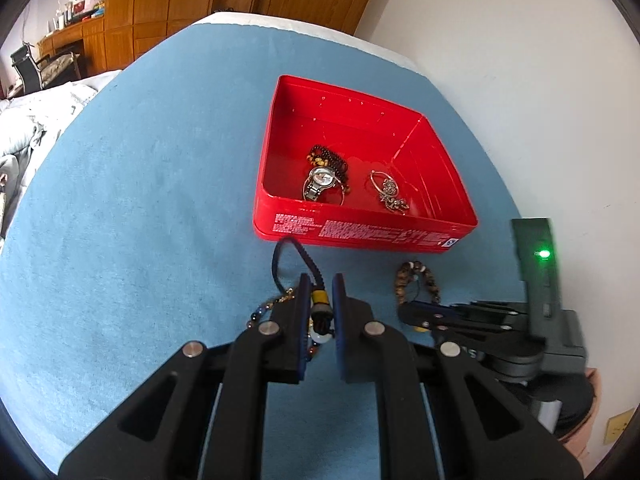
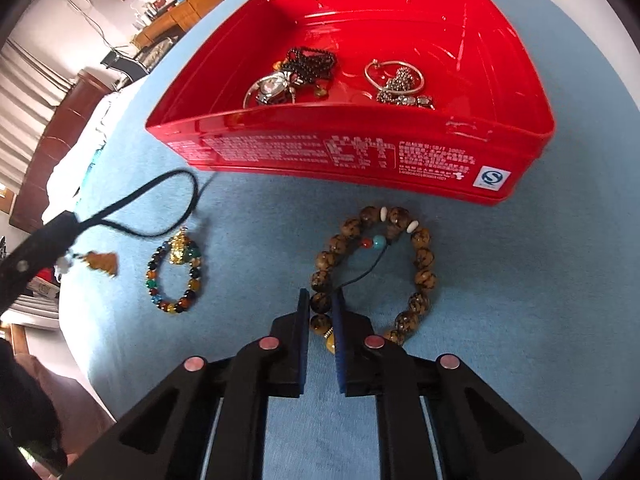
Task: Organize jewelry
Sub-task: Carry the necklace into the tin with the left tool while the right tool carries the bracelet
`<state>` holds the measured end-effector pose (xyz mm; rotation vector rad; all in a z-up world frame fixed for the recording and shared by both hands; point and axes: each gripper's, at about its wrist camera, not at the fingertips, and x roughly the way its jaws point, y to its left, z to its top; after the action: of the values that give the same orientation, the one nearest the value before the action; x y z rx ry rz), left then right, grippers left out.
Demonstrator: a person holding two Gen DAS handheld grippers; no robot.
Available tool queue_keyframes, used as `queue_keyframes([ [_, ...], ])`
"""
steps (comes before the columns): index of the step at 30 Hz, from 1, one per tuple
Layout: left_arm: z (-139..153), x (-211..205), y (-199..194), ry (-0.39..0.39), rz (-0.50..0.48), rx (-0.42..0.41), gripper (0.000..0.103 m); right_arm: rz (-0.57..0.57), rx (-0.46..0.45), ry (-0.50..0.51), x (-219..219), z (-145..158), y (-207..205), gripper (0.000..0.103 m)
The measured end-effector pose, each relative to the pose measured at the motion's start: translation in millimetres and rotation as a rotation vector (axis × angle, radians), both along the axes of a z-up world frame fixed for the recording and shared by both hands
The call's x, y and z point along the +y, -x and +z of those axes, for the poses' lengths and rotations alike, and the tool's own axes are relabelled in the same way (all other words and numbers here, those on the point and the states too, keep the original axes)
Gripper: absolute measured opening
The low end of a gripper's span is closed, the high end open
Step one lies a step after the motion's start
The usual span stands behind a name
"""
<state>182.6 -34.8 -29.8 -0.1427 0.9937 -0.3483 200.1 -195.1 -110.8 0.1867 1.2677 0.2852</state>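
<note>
Blue cloth (image 2: 248, 216) over a table, wardrobes behind. Red box (image 2: 360, 152) at 12 o'clock holds a watch (image 2: 270, 88) and chains. Your left gripper (image 1: 322, 300) pinches the black cord pendant (image 1: 320, 300); your right gripper (image 2: 321, 308) nips the brown bead bracelet (image 2: 420, 260), seemingly by one bead. Multicoloured bracelet (image 2: 176, 276) waits at 9 o'clock. Lift straight and clear the box wall before releasing.
</note>
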Motion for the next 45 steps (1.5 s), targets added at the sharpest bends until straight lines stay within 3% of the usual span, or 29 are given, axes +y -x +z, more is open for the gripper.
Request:
queue_keyframes([
  [28, 7, -19, 16, -0.077, -0.024, -0.007, 0.009, 0.009, -0.132, -0.023, -5, 80, 37, 0.010],
  [45, 44, -30, 46, -0.093, -0.040, -0.095, 0.009, 0.016, -0.224, -0.017, -2, 119, 62, 0.010],
])
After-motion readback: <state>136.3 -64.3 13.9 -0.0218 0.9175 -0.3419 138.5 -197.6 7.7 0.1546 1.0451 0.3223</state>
